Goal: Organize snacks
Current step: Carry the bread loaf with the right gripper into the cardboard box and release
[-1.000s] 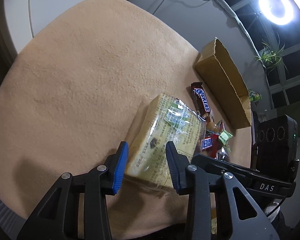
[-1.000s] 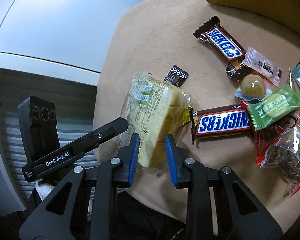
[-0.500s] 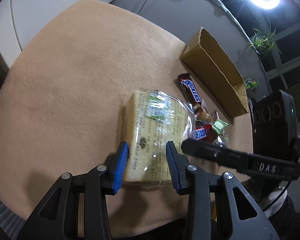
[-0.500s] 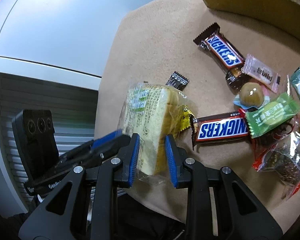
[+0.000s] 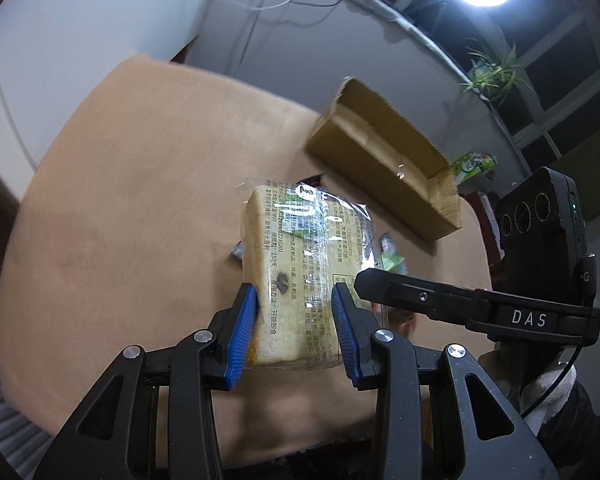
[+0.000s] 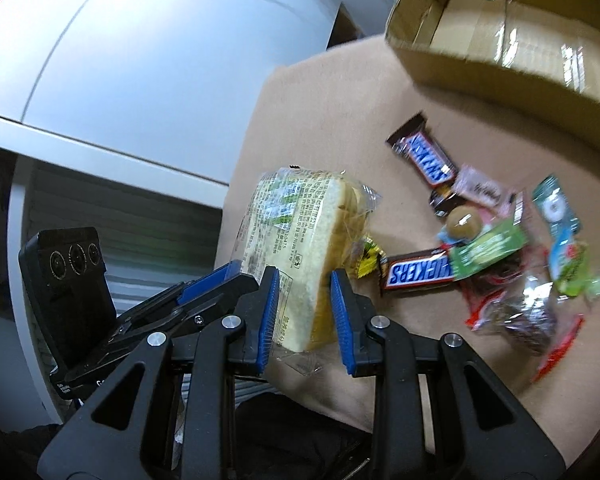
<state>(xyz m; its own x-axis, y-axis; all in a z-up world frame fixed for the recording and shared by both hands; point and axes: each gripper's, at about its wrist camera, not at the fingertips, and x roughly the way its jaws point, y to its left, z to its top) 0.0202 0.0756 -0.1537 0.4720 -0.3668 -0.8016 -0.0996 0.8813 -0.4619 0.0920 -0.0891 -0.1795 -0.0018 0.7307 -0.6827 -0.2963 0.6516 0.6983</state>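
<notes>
Left gripper [image 5: 294,330]: pointed steeply down, blue pads closed on something.
Right gripper [image 6: 305,316]: angled down, likewise clamped.

The bread packet [image 6: 300,248] sits left of the sweets heap [image 6: 500,248], the carton [image 6: 500,60] behind both.

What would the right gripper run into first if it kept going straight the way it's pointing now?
The right gripper already holds the bagged bread, which fills the line ahead of its jaws. Beyond the bread, the path probably ends on the tan tablecloth short of the cardboard box, though depth is unclear.
</notes>
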